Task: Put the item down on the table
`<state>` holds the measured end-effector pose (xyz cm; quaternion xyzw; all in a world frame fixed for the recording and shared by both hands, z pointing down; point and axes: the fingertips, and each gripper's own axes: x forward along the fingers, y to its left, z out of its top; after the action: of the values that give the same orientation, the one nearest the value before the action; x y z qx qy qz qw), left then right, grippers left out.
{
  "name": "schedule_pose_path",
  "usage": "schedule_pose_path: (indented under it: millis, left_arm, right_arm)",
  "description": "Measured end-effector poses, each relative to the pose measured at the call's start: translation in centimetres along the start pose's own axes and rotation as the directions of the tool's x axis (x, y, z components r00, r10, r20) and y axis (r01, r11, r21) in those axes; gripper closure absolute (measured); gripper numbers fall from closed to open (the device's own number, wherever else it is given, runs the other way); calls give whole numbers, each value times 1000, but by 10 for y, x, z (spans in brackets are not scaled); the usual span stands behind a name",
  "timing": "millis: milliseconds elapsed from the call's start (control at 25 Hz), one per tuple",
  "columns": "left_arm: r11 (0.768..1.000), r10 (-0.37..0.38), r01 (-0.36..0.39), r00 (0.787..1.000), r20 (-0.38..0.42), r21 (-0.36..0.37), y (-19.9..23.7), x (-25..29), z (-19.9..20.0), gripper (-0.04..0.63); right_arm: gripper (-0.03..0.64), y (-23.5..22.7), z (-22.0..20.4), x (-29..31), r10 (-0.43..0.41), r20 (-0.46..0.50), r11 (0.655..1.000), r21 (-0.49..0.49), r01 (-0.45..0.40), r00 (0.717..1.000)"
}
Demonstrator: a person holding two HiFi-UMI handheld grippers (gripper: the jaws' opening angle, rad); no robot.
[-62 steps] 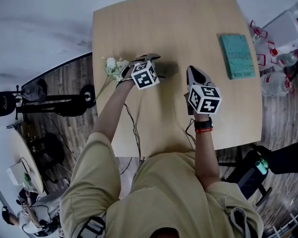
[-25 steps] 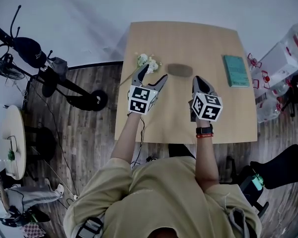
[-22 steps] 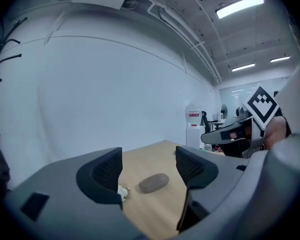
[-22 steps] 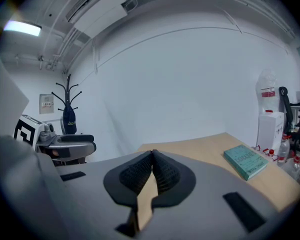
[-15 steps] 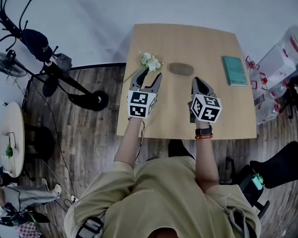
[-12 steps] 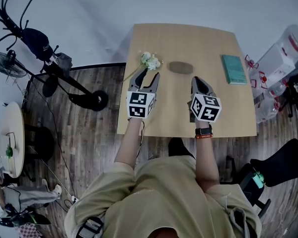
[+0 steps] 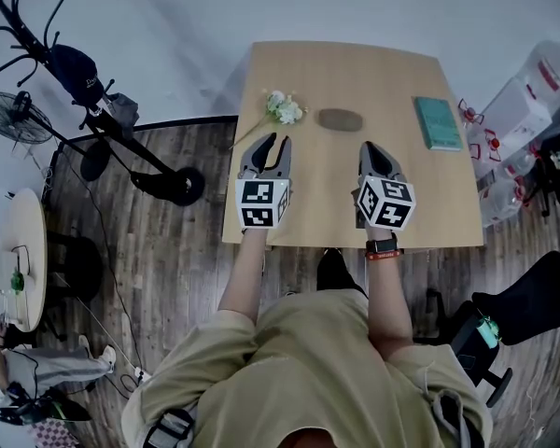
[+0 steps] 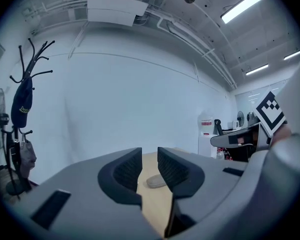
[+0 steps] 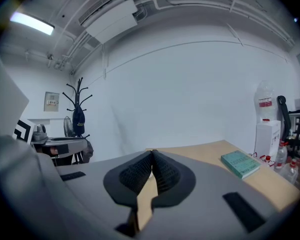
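Note:
A small bunch of white flowers [image 7: 282, 108] lies on the wooden table [image 7: 373, 75] near its left edge. A grey oval item [image 7: 340, 119] rests just right of the flowers and shows through the jaw gap in the left gripper view [image 8: 156, 182]. My left gripper [image 7: 272, 143] hangs a little short of the flowers, touching neither. Its jaws are closing with a narrow gap left and nothing between them [image 8: 149, 166]. My right gripper [image 7: 373, 149] hovers over the table's near half, shut and empty [image 9: 152, 156].
A teal book [image 7: 437, 122] lies at the table's right side and also shows in the right gripper view [image 9: 241, 164]. A coat stand [image 7: 47, 45] and a fan [image 7: 19, 115] stand on the floor at left. White boxes and bottles [image 7: 532, 91] crowd the right.
The left gripper has drawn back from the flowers toward the person, and its jaws have narrowed from wide open. The flowers stay on the table. The right gripper has hardly moved.

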<state>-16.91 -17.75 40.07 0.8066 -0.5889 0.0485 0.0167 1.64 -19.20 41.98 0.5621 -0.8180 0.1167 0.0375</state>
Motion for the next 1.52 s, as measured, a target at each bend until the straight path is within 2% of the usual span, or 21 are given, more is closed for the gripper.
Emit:
schedule_pose_path:
  millis: [480, 920, 1240, 1520]
  left_arm:
    - [999, 40, -40, 999, 16, -25, -6, -43, -13, 549]
    - [998, 65, -64, 997, 29, -29, -5, -62, -16, 571]
    - [998, 44, -44, 999, 11, -36, -9, -50, -26, 571]
    - [998, 21, -23, 999, -30, -65, -13, -8, -44, 571]
  right_arm:
    - [604, 15, -11, -35, -19, 42, 1000, -3, 19, 999]
    - [604, 19, -18, -51, -47, 74, 998, -26, 49, 996]
    - [604, 18, -24, -40, -40, 55, 999, -20, 41, 998]
    - [604, 1, -25, -9, -16, 26, 999, -34, 17, 1000]
